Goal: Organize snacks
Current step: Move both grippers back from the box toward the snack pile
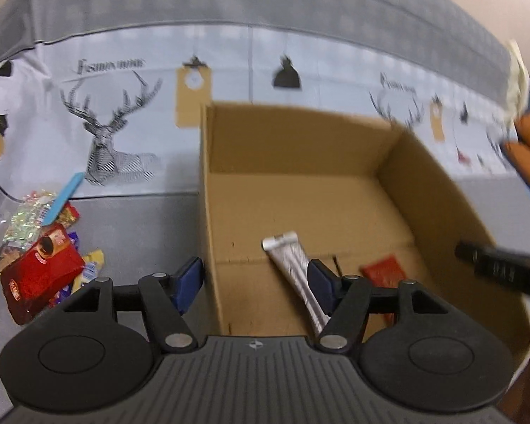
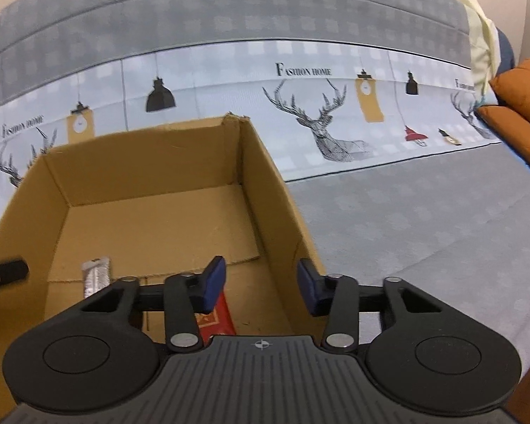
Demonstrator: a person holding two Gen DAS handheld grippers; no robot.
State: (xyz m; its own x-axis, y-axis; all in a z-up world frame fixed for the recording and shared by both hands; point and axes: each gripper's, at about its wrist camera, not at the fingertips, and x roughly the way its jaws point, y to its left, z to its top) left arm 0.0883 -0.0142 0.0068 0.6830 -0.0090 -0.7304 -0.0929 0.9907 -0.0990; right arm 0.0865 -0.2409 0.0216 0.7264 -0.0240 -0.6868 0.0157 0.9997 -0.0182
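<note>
Inside, cardboard box holds silver packet — red packet alongside.

Your left hand-held gripper and right hand-held gripper look alike: ribbed dark-grey bodies, black linkage arms with silver rivets, round black discs, blue finger pads.

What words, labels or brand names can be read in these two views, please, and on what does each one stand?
"FASHION HOME": printed on the pale band of the sofa cover, above the deer drawing.
"FASHION HOME": again on that band at the left, smaller.
Red snack packet: white logo, too blurred to read.
Red packet in the cardboard box: print unreadable.
</note>
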